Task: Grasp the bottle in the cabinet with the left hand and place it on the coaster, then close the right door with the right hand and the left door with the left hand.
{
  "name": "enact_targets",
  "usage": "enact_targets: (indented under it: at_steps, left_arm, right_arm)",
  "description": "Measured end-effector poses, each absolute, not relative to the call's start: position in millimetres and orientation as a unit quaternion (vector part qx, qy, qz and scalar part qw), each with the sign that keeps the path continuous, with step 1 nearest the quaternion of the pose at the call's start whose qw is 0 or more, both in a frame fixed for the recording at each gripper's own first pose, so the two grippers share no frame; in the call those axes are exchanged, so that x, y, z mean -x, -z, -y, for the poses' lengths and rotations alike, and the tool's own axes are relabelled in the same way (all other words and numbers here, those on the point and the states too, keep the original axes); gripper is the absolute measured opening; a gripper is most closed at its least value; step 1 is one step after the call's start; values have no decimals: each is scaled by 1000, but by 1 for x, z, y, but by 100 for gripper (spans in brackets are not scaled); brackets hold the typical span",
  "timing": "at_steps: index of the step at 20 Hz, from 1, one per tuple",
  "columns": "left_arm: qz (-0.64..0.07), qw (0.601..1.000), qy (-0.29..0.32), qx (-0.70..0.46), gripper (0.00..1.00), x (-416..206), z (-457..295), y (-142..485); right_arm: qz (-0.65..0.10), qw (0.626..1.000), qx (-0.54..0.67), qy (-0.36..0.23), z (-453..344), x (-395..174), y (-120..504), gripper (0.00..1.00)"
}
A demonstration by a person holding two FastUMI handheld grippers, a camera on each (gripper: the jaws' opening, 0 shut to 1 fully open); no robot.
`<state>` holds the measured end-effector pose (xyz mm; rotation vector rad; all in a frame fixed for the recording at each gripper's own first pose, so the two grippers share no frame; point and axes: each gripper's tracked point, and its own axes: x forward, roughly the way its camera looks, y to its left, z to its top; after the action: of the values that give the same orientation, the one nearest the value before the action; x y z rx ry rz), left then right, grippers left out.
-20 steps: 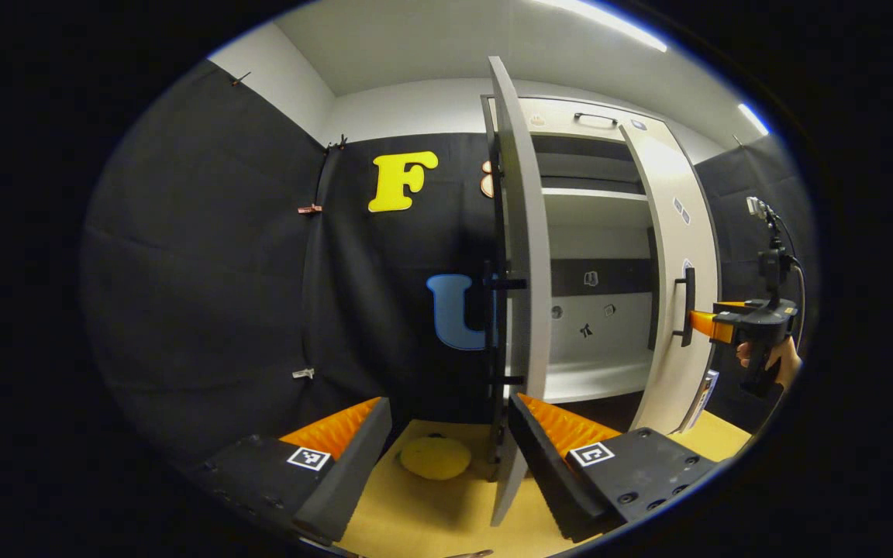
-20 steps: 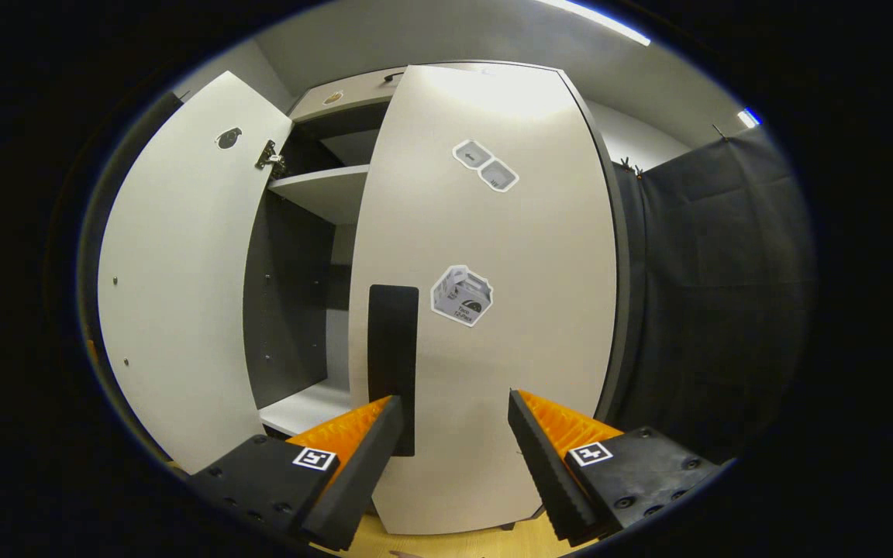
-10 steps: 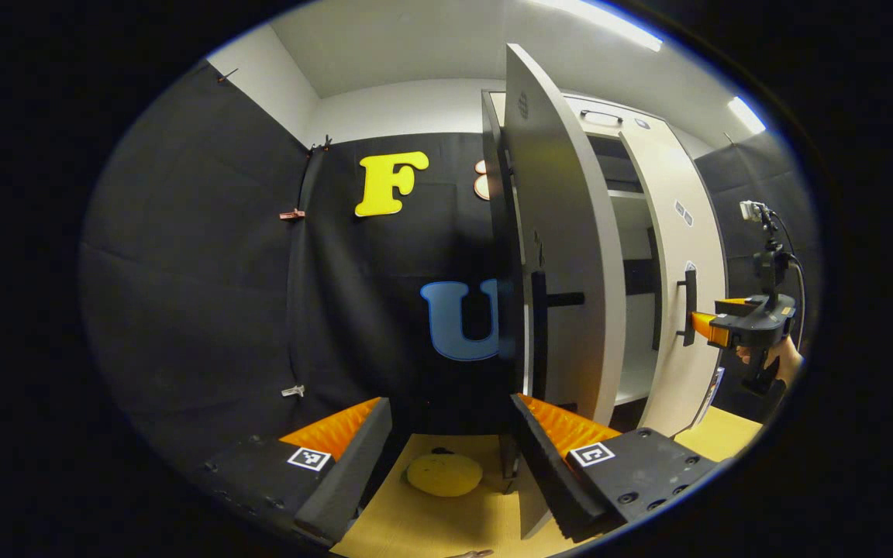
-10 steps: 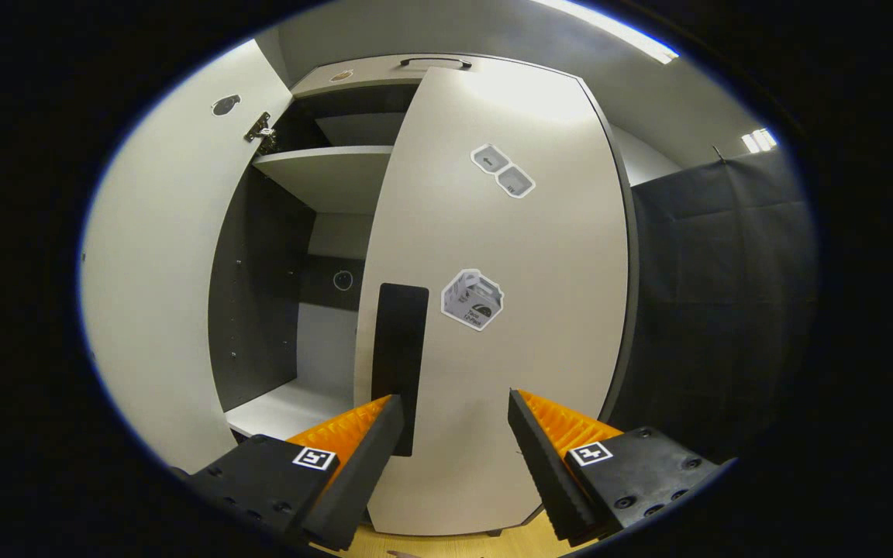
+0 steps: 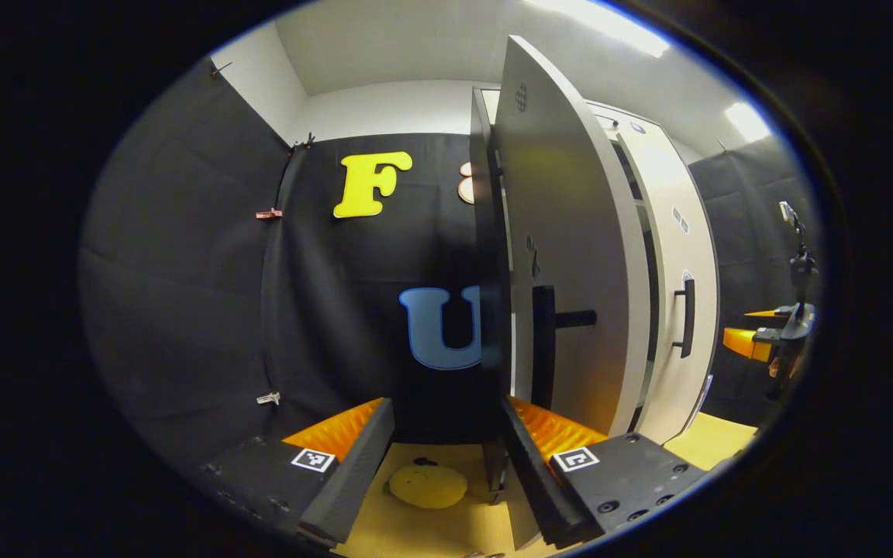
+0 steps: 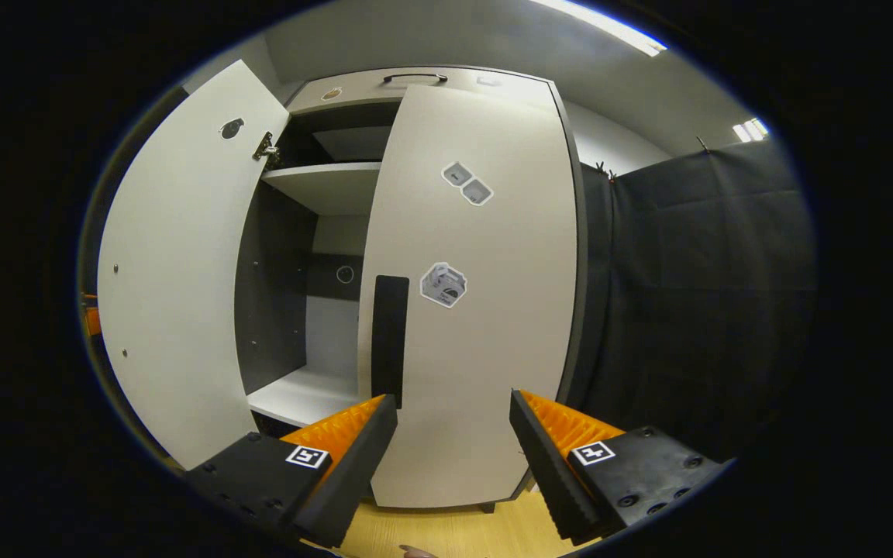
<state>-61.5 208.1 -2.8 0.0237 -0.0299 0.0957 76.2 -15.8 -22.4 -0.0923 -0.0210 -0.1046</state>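
Left gripper view: my left gripper (image 5: 446, 457), fingers spread and empty, faces the half-open left door (image 5: 570, 256), whose upright handle (image 5: 543, 345) stands just right of the gap. Right gripper (image 6: 453, 453), also spread, hangs before the shut right door (image 6: 477, 310).

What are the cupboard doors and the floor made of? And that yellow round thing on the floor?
The cupboard doors look like smooth, matt pale board, probably laminated: flat, even, faintly shiny under the light. The floor looks like light wood with fine grain lines. The yellow round thing looks soft, maybe felt or foam; it is hard to tell.
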Motion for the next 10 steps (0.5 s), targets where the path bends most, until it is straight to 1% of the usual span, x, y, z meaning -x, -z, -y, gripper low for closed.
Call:
enact_targets:
  at_steps: [1,2,3,4,5,10]
  left_arm:
    - [14,999,-45,-5,89,61,-210,4]
    - [13,999,-45,0,86,61,-210,3]
    - [12,999,-46,2,86,63,-209,4]
    - [12,999,-48,1,82,63,-207,3]
    - [11,999,-48,2,86,63,-204,3]
    - [8,1000,-18,21,87,61,-166,5]
  right_arm:
    - [7,997,49,57,20,-72,24,97]
    - [4,997,50,60,24,-70,26,98]
    - [1,997,49,63,28,-68,28,98]
    - [-4,997,45,65,32,-67,31,98]
    - [-9,997,40,64,36,-66,33,98]
    - [-9,998,23,60,48,-66,31,98]
